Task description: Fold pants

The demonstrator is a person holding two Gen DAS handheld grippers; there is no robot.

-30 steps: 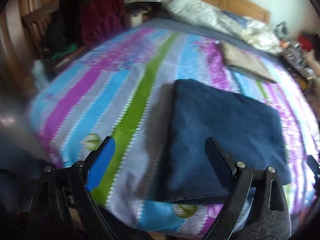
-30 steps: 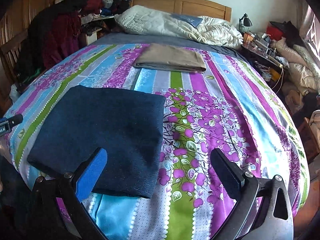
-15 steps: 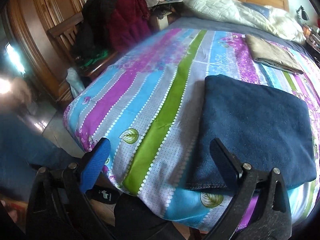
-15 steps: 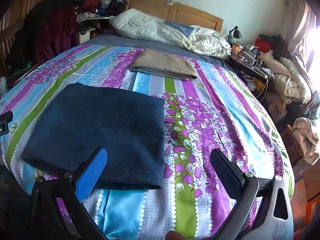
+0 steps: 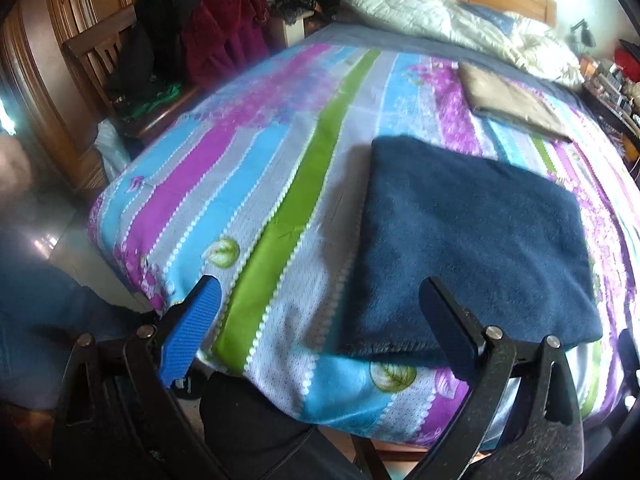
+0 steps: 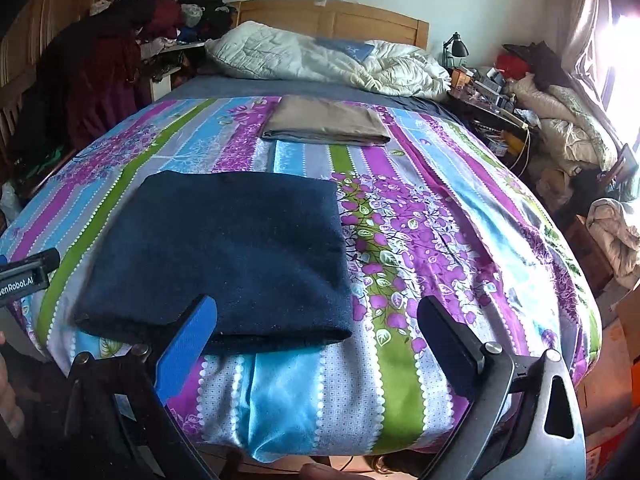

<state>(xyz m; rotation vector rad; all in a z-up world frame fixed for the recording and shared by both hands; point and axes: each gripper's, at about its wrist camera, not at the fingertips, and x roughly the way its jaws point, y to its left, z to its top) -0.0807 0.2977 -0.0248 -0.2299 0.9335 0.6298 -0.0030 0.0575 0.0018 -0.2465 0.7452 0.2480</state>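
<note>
both grippers, left (image 5: pixel 320 320) and right (image 6: pixel 320 340), gape empty; brushing the folded pants (image 6: pixel 224 252) near the bed (image 6: pixel 460 240) edge could undo them.

Both wrist views near bed's (image 5: pixel 280 208) foot — facing headboard (image 6: pixel 332 20), sharing navy pants (image 6: pixel 224 252)

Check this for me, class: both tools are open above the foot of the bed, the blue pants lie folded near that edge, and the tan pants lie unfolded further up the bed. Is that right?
One detail is wrong. The tan pants are folded too, a neat flat rectangle, as the right wrist view shows. The rest holds: both tools, left and right, are open above the foot of the bed, and the blue pants lie folded near that edge.
</note>
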